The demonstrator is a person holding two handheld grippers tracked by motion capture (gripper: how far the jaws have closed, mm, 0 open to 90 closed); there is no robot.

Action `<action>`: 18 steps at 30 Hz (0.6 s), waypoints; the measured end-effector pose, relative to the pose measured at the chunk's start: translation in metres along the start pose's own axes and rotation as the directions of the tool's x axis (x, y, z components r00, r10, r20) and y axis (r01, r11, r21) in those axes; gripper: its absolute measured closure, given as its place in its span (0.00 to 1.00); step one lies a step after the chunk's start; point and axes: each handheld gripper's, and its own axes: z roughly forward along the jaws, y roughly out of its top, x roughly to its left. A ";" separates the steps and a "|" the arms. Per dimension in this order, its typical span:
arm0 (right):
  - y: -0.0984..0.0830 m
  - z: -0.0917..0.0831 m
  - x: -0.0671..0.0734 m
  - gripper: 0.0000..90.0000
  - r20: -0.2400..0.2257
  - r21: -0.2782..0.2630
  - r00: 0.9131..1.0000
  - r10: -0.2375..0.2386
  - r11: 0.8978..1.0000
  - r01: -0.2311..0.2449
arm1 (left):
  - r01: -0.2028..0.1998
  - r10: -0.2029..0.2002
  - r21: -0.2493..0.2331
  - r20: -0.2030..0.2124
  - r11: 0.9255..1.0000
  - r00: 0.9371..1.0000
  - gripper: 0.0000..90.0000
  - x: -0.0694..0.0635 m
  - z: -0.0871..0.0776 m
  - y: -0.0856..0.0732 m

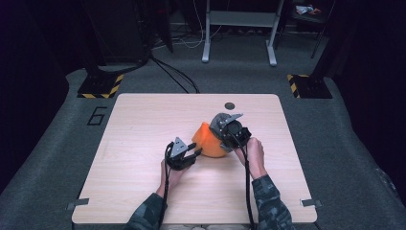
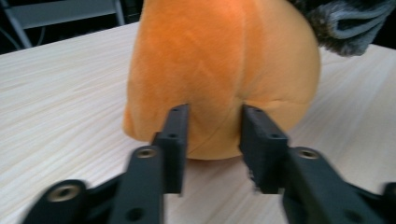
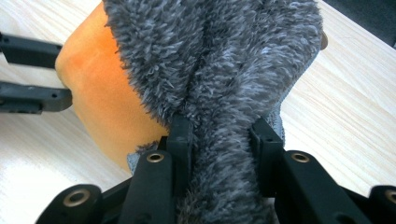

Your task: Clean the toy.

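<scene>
An orange plush cushion [image 1: 208, 143] lies at the middle of the wooden table [image 1: 143, 120], with a grey fuzzy cloth [image 1: 219, 120] over its far right side. My left gripper [image 1: 197, 151] comes at it from the left. In the left gripper view my left gripper [image 2: 212, 116] pinches a bulge of the orange plush [image 2: 219, 56], with creases at both jaw tips. My right gripper [image 3: 219, 128] is shut on a thick fold of the grey cloth [image 3: 219, 60], and the orange plush [image 3: 102, 93] lies beside it. My left gripper [image 3: 63, 74] touches the plush at the far left there.
A small dark round disc [image 1: 230, 106] lies on the table behind the cushion. Bare wood spreads left of the grippers and toward the near edge. Grey carpet surrounds the table, with a metal stand [image 1: 239, 28] and striped floor plates [image 1: 100, 86] behind.
</scene>
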 end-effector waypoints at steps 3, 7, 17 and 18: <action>-0.001 0.001 -0.004 0.74 -0.002 0.005 1.000 0.013 1.000 -0.013 | -0.013 0.013 0.024 -0.017 1.000 1.000 0.57 0.002 0.003 0.000; -0.002 0.005 -0.008 0.74 -0.018 -0.014 1.000 0.025 1.000 -0.026 | -0.027 0.027 0.028 0.006 0.999 1.000 0.66 0.000 0.008 -0.001; 0.000 -0.001 -0.012 0.74 -0.023 -0.061 0.998 0.056 0.996 -0.057 | -0.015 0.014 0.018 0.027 1.000 1.000 0.89 0.001 0.006 0.000; 0.001 -0.003 -0.011 0.74 -0.020 -0.072 0.999 0.046 0.996 -0.047 | -0.013 0.012 0.016 0.028 1.000 1.000 0.89 0.001 0.006 0.000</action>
